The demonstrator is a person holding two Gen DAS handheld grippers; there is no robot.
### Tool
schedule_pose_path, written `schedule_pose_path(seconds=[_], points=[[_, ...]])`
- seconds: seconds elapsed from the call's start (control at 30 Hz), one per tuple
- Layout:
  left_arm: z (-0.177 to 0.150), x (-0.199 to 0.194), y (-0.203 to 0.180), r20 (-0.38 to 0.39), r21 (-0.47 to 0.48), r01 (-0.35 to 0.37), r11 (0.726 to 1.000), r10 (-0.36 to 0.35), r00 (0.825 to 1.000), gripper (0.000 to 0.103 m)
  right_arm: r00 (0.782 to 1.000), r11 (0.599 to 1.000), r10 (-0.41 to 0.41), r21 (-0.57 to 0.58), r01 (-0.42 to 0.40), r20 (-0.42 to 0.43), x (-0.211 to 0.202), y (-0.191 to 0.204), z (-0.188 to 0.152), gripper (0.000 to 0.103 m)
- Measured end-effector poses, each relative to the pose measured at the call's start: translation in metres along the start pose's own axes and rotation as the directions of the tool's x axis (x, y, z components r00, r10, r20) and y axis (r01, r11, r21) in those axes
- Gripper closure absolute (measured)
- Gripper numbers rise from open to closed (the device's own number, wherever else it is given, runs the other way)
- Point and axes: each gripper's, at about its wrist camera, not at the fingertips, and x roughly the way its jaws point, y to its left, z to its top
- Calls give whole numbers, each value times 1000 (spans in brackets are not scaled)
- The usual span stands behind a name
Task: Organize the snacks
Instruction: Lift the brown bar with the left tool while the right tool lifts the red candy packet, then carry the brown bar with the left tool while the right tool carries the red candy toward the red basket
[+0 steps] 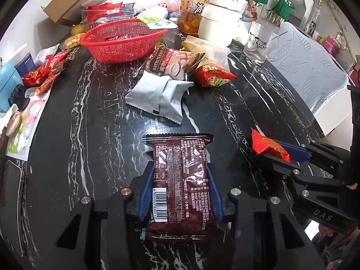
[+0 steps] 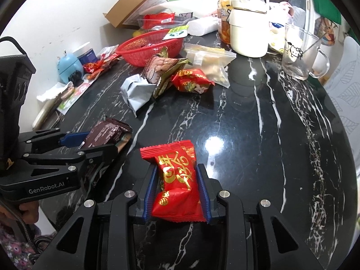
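While glossy, crinkled brown packet [image 1: 180,186] fills left gripper [image 1: 178,175], marble gleams.

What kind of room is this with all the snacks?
Probably a home dining or kitchen table. The black marble table holds a red basket, a cream kettle and a cartoon glass mug, with snack packets scattered around.

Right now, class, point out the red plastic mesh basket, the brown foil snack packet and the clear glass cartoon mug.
Red plastic mesh basket [image 1: 121,51], left wrist view, front wall.
Brown foil snack packet [image 1: 182,180], left wrist view, middle.
Clear glass cartoon mug [image 2: 299,51], right wrist view, side wall.
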Motion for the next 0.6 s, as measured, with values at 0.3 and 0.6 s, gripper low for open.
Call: schedule_pose_path(seconds=[0.3,0.6], points=[[9,-19,3,51,-10,13,1000,-12,999,60,999,1000,23,0,-23,22,-6,1,8,69],[27,-42,11,130,-23,20,1000,-17,991,60,995,997,59,-49,-56,75,-17,10,35,69]])
